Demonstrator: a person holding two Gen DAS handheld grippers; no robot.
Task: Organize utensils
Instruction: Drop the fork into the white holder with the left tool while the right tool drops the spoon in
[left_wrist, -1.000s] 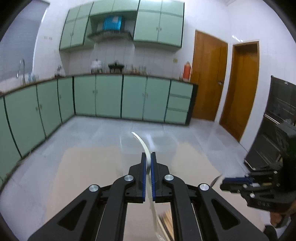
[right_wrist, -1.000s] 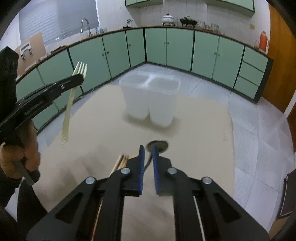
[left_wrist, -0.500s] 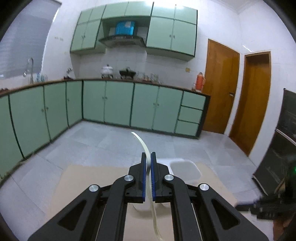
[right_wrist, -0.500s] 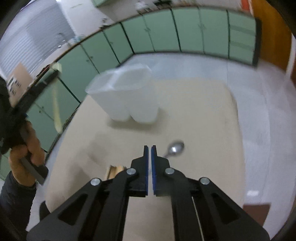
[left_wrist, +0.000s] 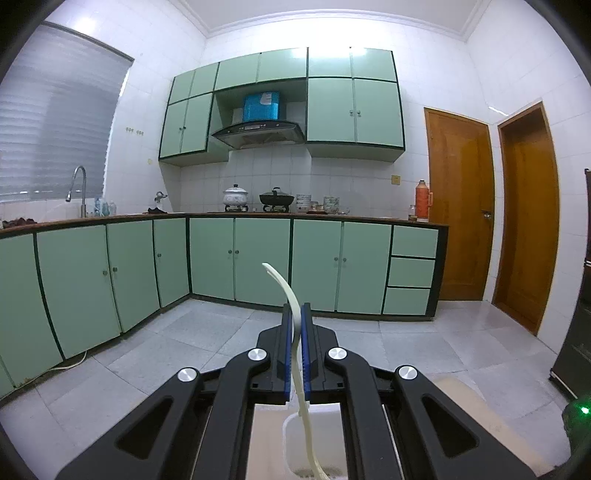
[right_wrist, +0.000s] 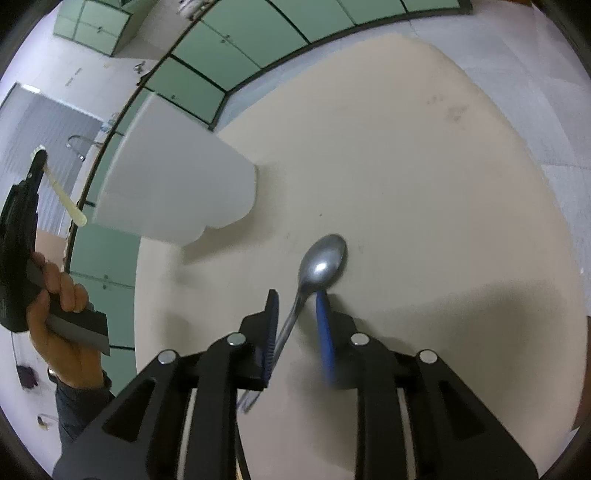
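Left gripper (left_wrist: 294, 314) clamps tight on cream plastic fork (left_wrist: 291, 317), held above white container (right_wrist: 177, 184) at table's (right_wrist: 406, 147) nine o'clock edge. Right gripper (right_wrist: 297, 308), jaws just opening, partly apart, straddles metal spoon (right_wrist: 321, 266) lying mid-table; pads not pressing.

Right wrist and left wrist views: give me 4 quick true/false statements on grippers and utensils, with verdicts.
1. The left gripper is shut on a cream plastic fork. True.
2. The right gripper holds the metal spoon in the air. False: the spoon lies on the beige table, between open jaws that have just been opening.
3. The white holder stands on the table. True.
4. The spoon is inside the holder. False: it lies beside it.
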